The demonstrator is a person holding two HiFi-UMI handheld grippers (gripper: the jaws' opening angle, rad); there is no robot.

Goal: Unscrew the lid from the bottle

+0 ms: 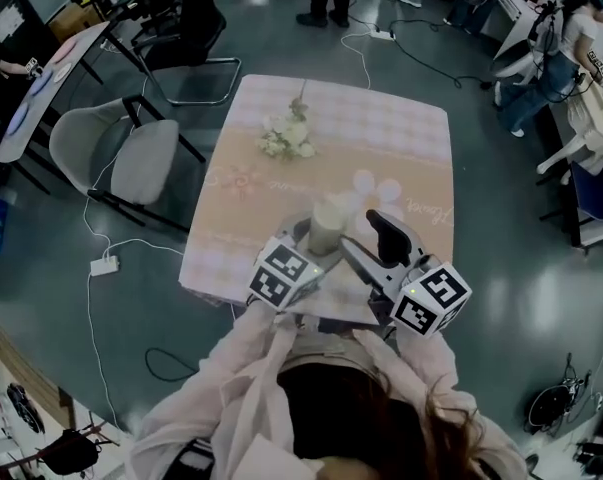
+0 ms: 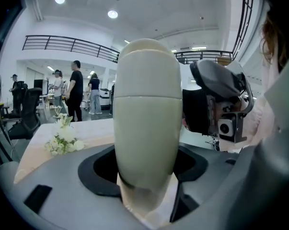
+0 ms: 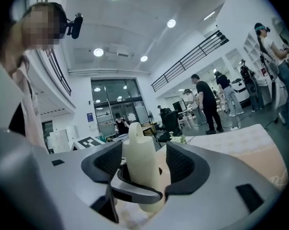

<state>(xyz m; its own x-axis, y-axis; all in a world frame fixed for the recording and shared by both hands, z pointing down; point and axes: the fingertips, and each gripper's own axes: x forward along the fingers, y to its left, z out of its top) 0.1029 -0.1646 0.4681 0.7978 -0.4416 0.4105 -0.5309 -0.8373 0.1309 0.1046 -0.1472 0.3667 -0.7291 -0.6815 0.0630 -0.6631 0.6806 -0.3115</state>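
Note:
A cream bottle stands upright near the front edge of the table. My left gripper is shut on its body. In the left gripper view the bottle fills the gap between the black pads, and a seam separates its rounded lid from the body. My right gripper is just right of the bottle and stands open. In the right gripper view the bottle rises between the wide jaws with a gap on each side. A jaw of the left gripper wraps round it lower down.
A small bunch of white flowers lies on the pink tablecloth at the far side. A grey chair stands left of the table. A power strip and cables lie on the floor. People stand beyond the table.

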